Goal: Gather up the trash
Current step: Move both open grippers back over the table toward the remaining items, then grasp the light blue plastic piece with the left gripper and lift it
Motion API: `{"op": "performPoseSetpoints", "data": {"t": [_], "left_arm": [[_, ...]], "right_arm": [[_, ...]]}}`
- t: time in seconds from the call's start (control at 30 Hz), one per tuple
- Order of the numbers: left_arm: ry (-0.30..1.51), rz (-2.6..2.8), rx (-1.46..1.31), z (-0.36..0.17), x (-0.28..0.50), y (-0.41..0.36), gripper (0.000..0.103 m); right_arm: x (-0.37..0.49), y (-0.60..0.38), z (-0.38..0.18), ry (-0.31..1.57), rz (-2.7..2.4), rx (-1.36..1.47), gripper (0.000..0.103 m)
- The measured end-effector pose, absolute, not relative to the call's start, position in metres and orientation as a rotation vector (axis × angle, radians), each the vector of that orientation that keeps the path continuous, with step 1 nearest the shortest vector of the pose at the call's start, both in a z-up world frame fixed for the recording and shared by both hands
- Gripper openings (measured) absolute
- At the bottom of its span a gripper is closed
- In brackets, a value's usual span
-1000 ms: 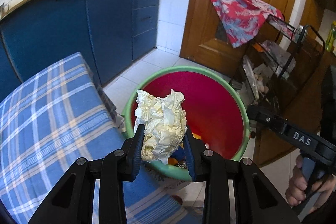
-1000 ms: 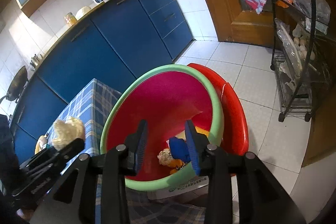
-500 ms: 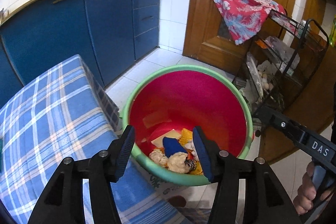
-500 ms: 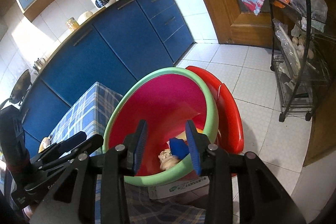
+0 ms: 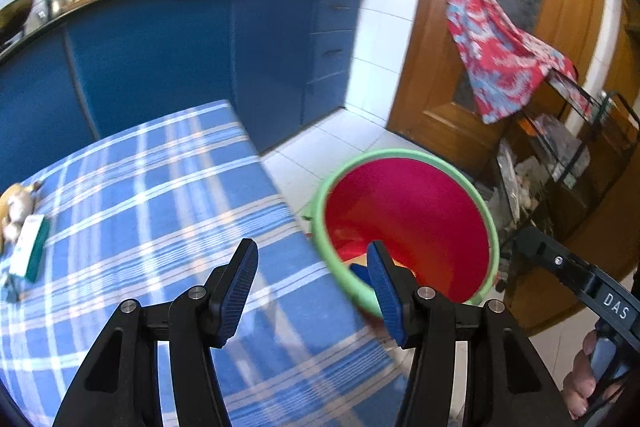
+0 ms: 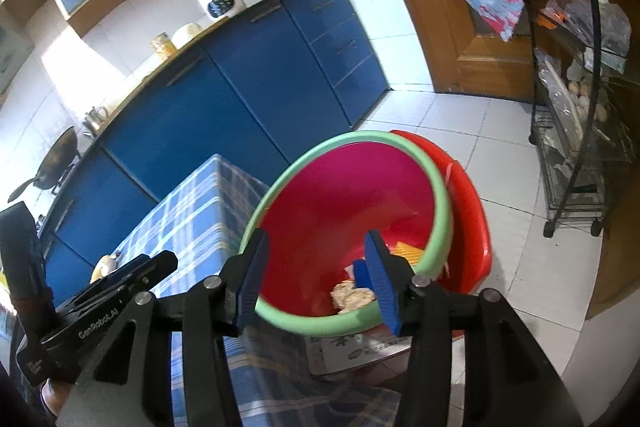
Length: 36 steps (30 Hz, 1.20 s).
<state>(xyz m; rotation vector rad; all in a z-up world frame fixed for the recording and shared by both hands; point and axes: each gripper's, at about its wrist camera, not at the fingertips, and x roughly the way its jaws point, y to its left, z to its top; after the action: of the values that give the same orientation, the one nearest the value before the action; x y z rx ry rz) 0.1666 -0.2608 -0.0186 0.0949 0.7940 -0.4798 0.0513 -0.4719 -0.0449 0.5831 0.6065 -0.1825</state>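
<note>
A red bin with a green rim (image 5: 404,157) (image 6: 436,187) stands on the floor beside the blue plaid table (image 5: 152,195) (image 6: 192,223). Crumpled paper (image 6: 354,297), a blue scrap (image 6: 360,273) and yellow bits lie in its bottom. My left gripper (image 5: 312,277) is open and empty over the table's right edge, next to the bin. My right gripper (image 6: 316,271) is open and empty just above the bin's near rim. At the table's far left lie a white and green packet (image 5: 30,247) and a brownish lump (image 5: 16,207).
A red basin (image 6: 472,223) sits behind the bin. Blue kitchen cabinets (image 5: 200,55) run along the back wall. A black wire rack (image 6: 576,131) with bags stands at the right by a wooden door (image 5: 520,7) with a red cloth (image 5: 496,55).
My left gripper let go of the crumpled paper, which dropped into the bin. It then swung left, back over the table. My right gripper opened wider and stayed above the bin.
</note>
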Motion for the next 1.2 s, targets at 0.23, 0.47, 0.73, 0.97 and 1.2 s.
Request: {"op": "performPoseSetpoints", "data": {"t": [0.23,0.47,0.73,0.97,1.2], "left_arm": [[0.769,-0.395,0.048,-0.009,0.16,-0.21,0.058],[0.744,-0.289,-0.006,-0.003,0.156,-0.156,0.058],[0.729,-0.173,-0.046,-0.004,0.158,-0.094,0.058],[0.718,-0.069,-0.071,-0.011,0.167,-0.042,0.058],[0.736,0.025,-0.092,-0.025,0.183,0.002,0.058]], "right_arm": [[0.05,-0.44,-0.034,0.606,-0.144,0.57,0.052],[0.056,-0.403,-0.026,0.624,-0.085,0.545,0.053],[0.07,-0.361,-0.015,0.633,-0.03,0.499,0.058],[0.096,-0.327,-0.018,0.666,0.003,0.469,0.058],[0.115,-0.295,-0.025,0.706,0.044,0.434,0.058]]}}
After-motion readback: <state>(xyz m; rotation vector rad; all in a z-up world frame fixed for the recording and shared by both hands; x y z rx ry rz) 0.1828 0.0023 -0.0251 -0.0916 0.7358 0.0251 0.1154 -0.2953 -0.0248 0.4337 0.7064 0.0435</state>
